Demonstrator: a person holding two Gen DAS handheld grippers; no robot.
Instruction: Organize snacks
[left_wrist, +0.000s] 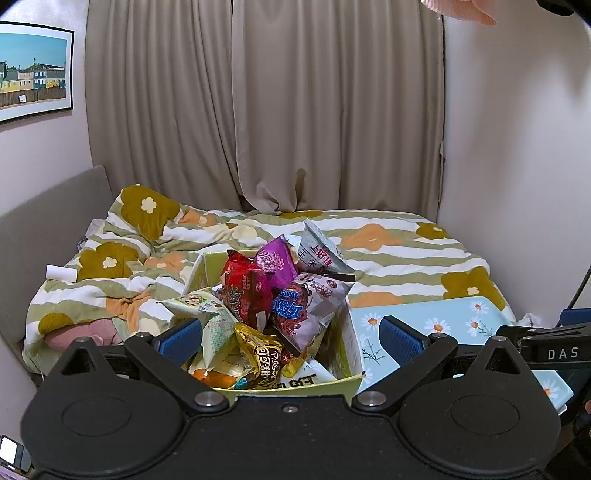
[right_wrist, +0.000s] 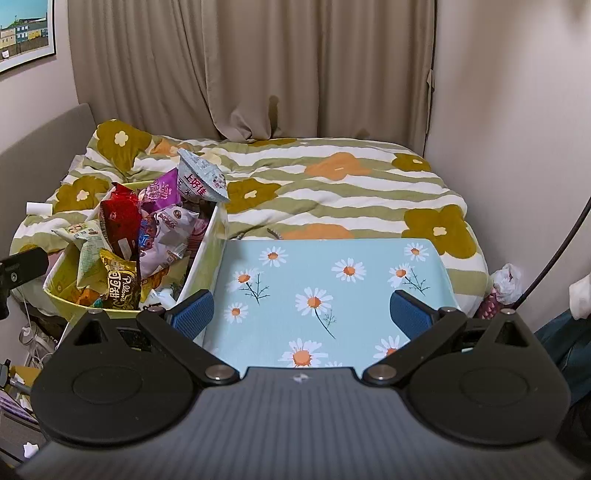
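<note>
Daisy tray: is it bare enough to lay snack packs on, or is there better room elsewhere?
The daisy tray is bare edge to edge, bordered left by the snack box and behind by the quilt. The box is heaped above its rim; no room there.

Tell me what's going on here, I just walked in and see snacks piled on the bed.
A person holds a hand-held gripper in each hand, and both are open and empty. The left hand-held gripper points at a yellow-green box heaped with snack packets, such as a red packet and a purple packet. The right hand-held gripper hovers over a bare daisy-print tray beside the box. Nothing has been sorted onto the tray yet.
</note>
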